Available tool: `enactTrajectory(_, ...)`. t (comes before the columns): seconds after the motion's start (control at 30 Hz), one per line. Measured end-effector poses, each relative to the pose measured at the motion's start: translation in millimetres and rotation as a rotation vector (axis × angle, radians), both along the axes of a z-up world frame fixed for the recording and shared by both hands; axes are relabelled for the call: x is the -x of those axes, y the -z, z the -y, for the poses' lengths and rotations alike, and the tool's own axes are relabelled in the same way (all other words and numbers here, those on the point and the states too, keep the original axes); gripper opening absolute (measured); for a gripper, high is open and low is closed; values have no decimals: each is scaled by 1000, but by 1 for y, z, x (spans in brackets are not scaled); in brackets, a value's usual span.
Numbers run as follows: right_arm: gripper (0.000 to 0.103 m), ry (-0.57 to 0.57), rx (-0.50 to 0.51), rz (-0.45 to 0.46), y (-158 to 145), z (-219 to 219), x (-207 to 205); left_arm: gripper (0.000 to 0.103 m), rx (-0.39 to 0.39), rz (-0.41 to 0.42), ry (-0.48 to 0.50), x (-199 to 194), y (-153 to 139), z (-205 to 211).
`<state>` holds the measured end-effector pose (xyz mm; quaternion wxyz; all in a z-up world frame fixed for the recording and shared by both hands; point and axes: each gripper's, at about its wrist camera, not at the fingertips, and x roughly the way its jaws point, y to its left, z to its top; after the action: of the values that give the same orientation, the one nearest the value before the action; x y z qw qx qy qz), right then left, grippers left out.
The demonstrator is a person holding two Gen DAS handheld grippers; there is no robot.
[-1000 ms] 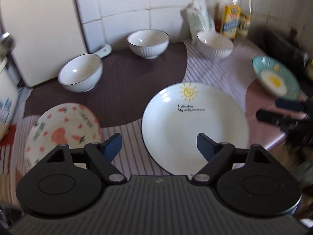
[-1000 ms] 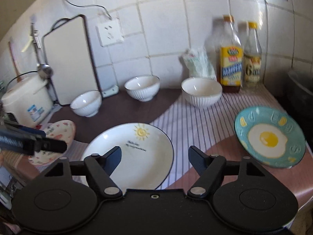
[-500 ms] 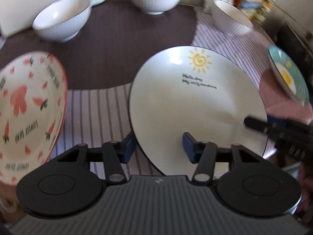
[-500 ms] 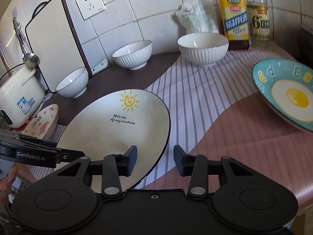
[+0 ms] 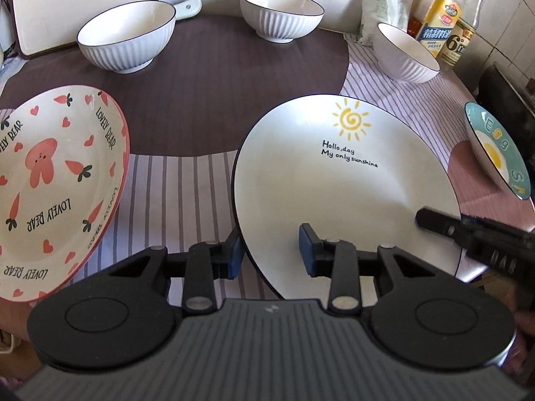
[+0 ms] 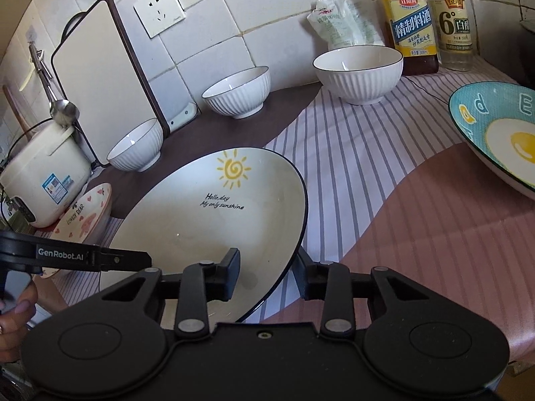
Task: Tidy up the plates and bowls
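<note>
A large white sun plate (image 5: pixel 351 180) lies at the table's front edge. My left gripper (image 5: pixel 271 255) straddles its near-left rim, one finger under and one over, not closed tight. My right gripper (image 6: pixel 267 275) straddles its near-right rim (image 6: pixel 284 260) the same way. A pink bear plate (image 5: pixel 57 187) lies at the left. A teal egg plate (image 6: pixel 501 133) lies at the right. Three white ribbed bowls stand at the back: left (image 5: pixel 128 40), middle (image 5: pixel 281 13), right (image 5: pixel 406 53).
A cutting board (image 6: pixel 100 77) leans on the tiled wall. A rice cooker (image 6: pixel 40 173) stands at the far left. Two bottles (image 6: pixel 414 23) and a plastic bag (image 6: pixel 344 21) stand at the back right. The striped cloth (image 6: pixel 367 153) covers the table.
Both grippers have moved down and in to the sun plate's near rim. Their jaws have narrowed around the rim.
</note>
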<state>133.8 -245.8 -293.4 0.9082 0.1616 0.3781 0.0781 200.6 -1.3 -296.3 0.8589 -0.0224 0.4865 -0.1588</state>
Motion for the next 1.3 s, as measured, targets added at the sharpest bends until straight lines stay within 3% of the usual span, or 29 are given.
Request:
enactTrajectory(0.07, 23, 6, -31, -34, -2, 7, -6, 33, -11, -11, 2, -2, -3, 1)
enactTrajectory(0.2, 23, -27, 12, -61, -9, 3, -10, 32, -28, 8, 4, -5, -8, 1)
enactTrajectory(0.3, 23, -36, 8, -54, -18, 3, -8, 32, -59, 29, 67, -8, -18, 4)
enactTrajectory(0.7, 23, -26, 3, 48, -58, 7, -34, 32, -40, 98, 72, -46, -64, 3)
enactTrajectory(1.03, 23, -56, -3, 46, -40, 6, -93, 32, -61, 69, 24, -102, -45, 2)
enactTrajectory(1.3, 24, -75, 22, 18, -20, 1, -109, 32, -50, 14, -28, -121, -19, 0)
